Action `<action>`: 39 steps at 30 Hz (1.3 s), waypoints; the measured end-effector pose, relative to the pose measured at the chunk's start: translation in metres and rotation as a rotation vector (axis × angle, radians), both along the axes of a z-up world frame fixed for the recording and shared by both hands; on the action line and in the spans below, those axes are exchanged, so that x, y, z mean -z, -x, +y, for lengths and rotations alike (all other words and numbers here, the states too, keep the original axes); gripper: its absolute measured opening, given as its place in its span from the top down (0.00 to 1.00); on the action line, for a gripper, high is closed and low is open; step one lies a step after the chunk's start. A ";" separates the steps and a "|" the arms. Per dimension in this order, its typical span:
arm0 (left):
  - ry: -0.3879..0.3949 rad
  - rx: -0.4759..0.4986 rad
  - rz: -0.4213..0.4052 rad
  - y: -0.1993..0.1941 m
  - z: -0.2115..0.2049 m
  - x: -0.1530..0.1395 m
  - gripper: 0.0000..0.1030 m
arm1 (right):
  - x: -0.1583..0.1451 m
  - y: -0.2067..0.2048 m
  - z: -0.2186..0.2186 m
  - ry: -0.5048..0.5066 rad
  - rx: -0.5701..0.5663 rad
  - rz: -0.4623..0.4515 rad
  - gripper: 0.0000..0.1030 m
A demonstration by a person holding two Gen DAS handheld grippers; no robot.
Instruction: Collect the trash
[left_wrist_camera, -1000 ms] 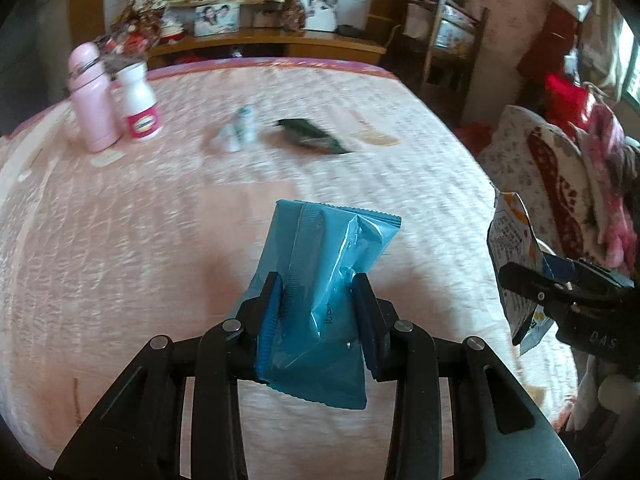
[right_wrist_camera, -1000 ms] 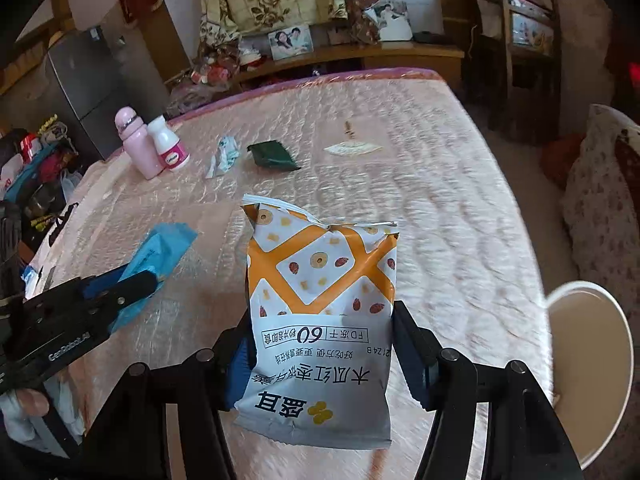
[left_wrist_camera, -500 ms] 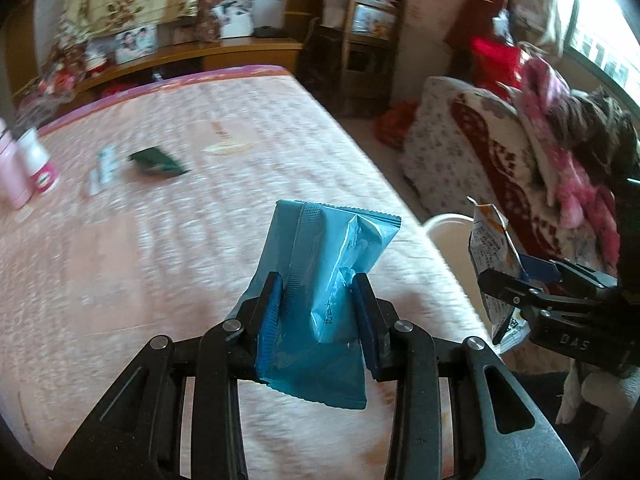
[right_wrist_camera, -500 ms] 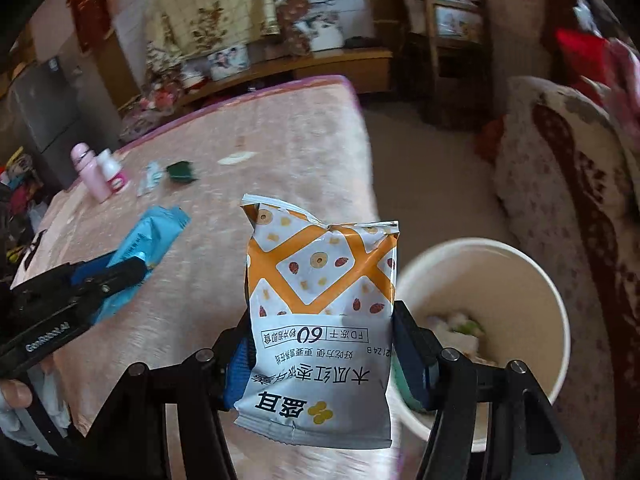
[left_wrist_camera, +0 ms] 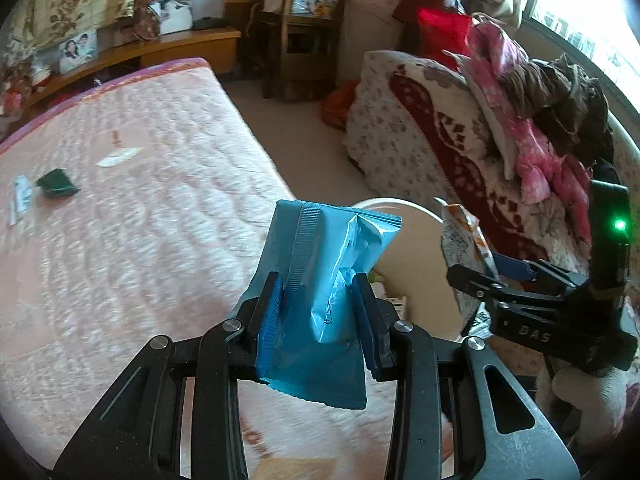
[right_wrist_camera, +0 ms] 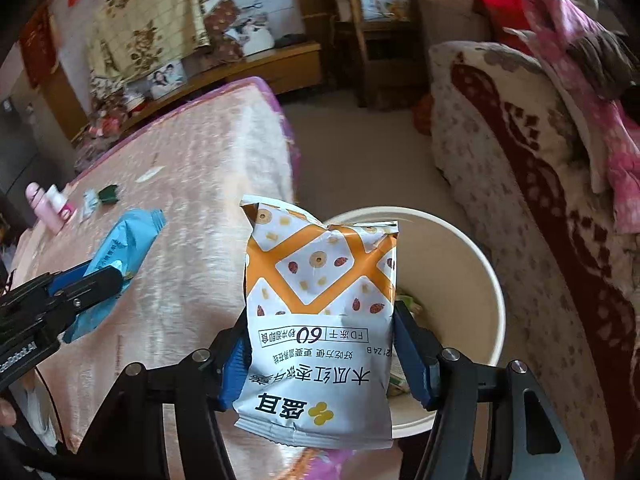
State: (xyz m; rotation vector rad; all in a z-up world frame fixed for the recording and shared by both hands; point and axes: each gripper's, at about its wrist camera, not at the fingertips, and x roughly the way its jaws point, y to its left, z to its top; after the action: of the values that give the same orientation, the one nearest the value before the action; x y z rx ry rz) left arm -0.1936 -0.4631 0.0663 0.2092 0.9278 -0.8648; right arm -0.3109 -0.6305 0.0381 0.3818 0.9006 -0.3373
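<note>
My left gripper [left_wrist_camera: 318, 312] is shut on a blue wrapper [left_wrist_camera: 324, 280] and holds it over the right edge of the pink bed, just left of a cream trash bin [left_wrist_camera: 412, 248]. My right gripper [right_wrist_camera: 320, 352] is shut on an orange-and-white snack bag [right_wrist_camera: 320, 320] and holds it above the near left rim of the bin [right_wrist_camera: 476, 300], which has some trash inside. The blue wrapper [right_wrist_camera: 120, 256] and the left gripper [right_wrist_camera: 86, 284] show at the left of the right wrist view; the snack bag [left_wrist_camera: 464, 248] and the right gripper [left_wrist_camera: 480, 276] show at the right of the left wrist view.
On the pink bed [left_wrist_camera: 140, 220] lie a dark green packet [left_wrist_camera: 56, 184], a small white wrapper [left_wrist_camera: 20, 196] and a pale scrap [left_wrist_camera: 118, 158]. A pink bottle [right_wrist_camera: 40, 208] and a white one [right_wrist_camera: 58, 200] stand farther back. A quilt-covered sofa [right_wrist_camera: 540, 160] with clothes borders the bin on the right.
Both grippers have swung right, from over the bed to its right edge. The bin has come into view, now under the snack bag. Both grips are unchanged.
</note>
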 end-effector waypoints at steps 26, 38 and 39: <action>0.055 0.097 0.094 0.010 -0.052 0.016 0.40 | 0.033 0.020 -0.052 -0.064 0.142 0.016 0.25; 0.038 0.044 0.060 -0.001 -0.032 0.017 0.40 | 0.033 0.015 -0.046 -0.068 0.128 0.006 0.22; 0.040 0.040 0.061 -0.001 -0.029 0.017 0.40 | 0.033 0.014 -0.046 -0.067 0.124 0.004 0.21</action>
State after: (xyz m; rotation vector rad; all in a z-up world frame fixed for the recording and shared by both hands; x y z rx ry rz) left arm -0.1922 -0.4924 0.0492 0.1678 0.9652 -0.9301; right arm -0.3248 -0.6761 0.0052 0.5004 0.8961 -0.4230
